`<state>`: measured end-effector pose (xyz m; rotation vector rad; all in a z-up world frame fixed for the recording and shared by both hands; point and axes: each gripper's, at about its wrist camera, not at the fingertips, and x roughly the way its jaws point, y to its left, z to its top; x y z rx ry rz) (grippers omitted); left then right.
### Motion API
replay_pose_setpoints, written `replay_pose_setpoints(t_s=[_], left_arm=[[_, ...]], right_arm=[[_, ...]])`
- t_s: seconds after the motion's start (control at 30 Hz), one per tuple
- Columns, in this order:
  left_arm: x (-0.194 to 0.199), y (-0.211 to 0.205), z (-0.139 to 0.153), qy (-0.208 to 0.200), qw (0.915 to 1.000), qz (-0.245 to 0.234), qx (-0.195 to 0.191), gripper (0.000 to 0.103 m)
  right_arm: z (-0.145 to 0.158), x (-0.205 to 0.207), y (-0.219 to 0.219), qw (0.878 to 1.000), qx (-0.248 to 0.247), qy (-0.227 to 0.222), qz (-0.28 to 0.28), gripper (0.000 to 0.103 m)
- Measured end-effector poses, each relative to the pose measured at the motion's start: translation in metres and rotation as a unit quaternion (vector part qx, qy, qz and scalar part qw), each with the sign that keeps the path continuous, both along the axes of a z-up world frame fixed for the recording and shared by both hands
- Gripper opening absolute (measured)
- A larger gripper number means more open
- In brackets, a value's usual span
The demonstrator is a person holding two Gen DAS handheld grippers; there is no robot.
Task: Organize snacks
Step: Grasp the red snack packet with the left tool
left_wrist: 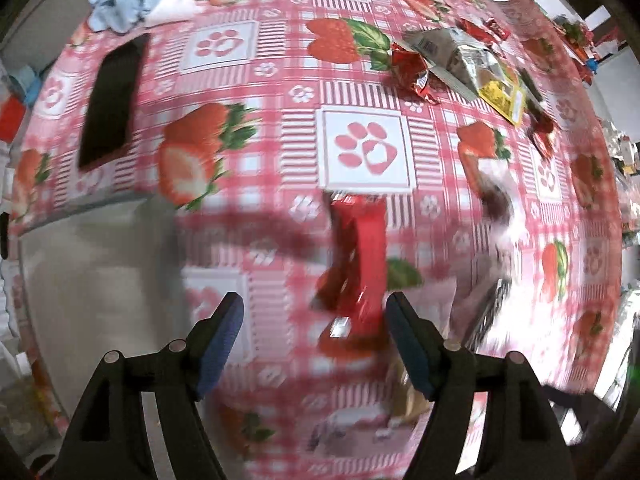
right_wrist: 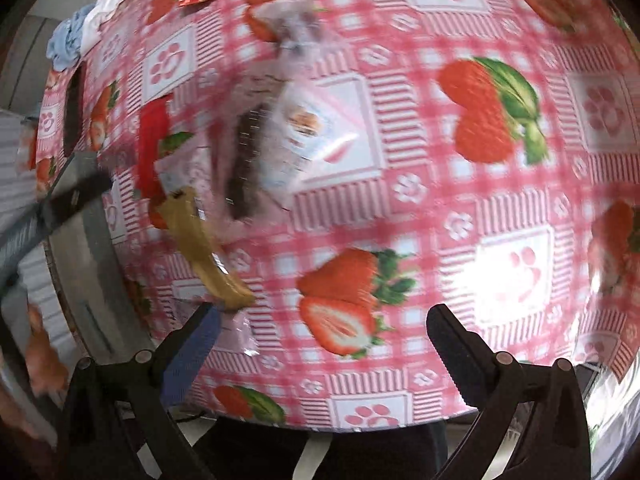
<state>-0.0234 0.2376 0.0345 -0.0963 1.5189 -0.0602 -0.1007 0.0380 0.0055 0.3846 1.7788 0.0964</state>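
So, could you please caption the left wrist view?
Open left gripper above a red snack packet on the strawberry tablecloth.

Left gripper (left_wrist: 314,316) jaws spread wide, nothing between pads, black fingers with blue pads (left_wrist: 222,340) angled outward, tilted down. Right gripper (right_wrist: 324,328) jaws also wide apart, nothing gripped, blue pad on left finger (right_wrist: 192,360) showing, right finger dark. Both views motion-blurred.
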Motion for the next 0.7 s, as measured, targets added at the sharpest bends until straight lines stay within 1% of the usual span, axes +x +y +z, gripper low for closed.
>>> replay_pose_setpoints(t_s=[0.1,0.2,0.3,0.33,0.37,0.43,0.47,0.5,0.6,0.7], left_arm=[[0.012,-0.009,-0.015,0.018,0.9998,0.0,0.002,0.077],[0.02,-0.015,-0.033,0.043,0.9991,0.0,0.008,0.077],[0.022,-0.019,-0.041,0.052,0.9985,0.0,0.015,0.076],[0.022,-0.02,-0.042,0.051,0.9985,-0.002,0.02,0.074],[0.021,-0.022,-0.042,0.047,0.9982,-0.009,0.035,0.068],[0.021,-0.026,-0.04,0.038,0.998,-0.026,0.042,0.057],[0.02,-0.028,-0.038,0.032,0.9978,-0.038,0.043,0.044],[0.02,-0.03,-0.036,0.03,0.9975,-0.046,0.044,0.036],[0.018,-0.029,-0.035,0.033,0.9973,-0.047,0.045,0.031],[0.012,-0.023,-0.036,0.034,0.9975,-0.04,0.046,0.03]], right_arm=[[-0.002,-0.01,-0.016,1.0,-0.001,0.004,-0.009,0.103],[-0.004,-0.011,-0.032,1.0,-0.001,0.008,-0.018,0.103],[-0.002,-0.004,-0.046,1.0,0.001,0.01,-0.025,0.103],[-0.001,-0.001,-0.051,1.0,0.002,0.01,-0.027,0.103],[-0.001,0.002,-0.054,1.0,0.003,0.009,-0.028,0.103],[0.001,0.012,-0.05,0.999,0.005,0.009,-0.031,0.103],[0.0,0.018,-0.048,0.999,0.006,0.009,-0.033,0.103],[-0.001,0.03,-0.047,0.999,0.006,0.009,-0.037,0.103],[-0.003,0.053,-0.041,0.999,0.004,0.001,-0.052,0.103],[-0.003,0.076,-0.032,0.998,0.001,-0.013,-0.063,0.103]])
